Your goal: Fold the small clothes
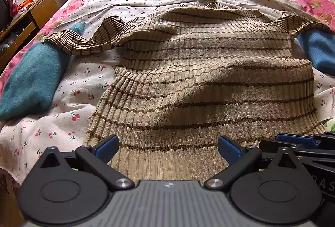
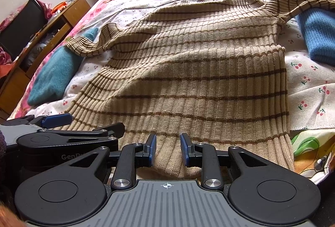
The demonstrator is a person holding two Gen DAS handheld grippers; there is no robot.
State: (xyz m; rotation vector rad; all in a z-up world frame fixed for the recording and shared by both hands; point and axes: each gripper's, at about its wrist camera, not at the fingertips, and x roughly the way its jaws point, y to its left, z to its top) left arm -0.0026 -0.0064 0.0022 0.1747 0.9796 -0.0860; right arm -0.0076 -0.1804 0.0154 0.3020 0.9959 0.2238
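1. Sweater: we find a beige ribbed knit with thin brown stripes lying spread on the bed, hem toward the cameras and collar at the far end. Both sleeves stretch outward; the cloth shows soft ridges and a shaded hollow across its middle.
2. Left claw: we see its jaws standing wide apart over the hem, with the blue pads to either side of the fabric and nothing gripped.
3. Right claw: we see its jaws part open, roughly halfway, with a fold of the hem rising in the gap between the blue pads. We cannot tell whether the pads press on the cloth.
4. The two claws sit side by side at the hem; each shows at the edge of the other's view.
5. Surroundings: we note a teal garment under the left sleeve, a blue knit under the right sleeve, a cherry-print sheet, and a wooden cabinet beside the bed.
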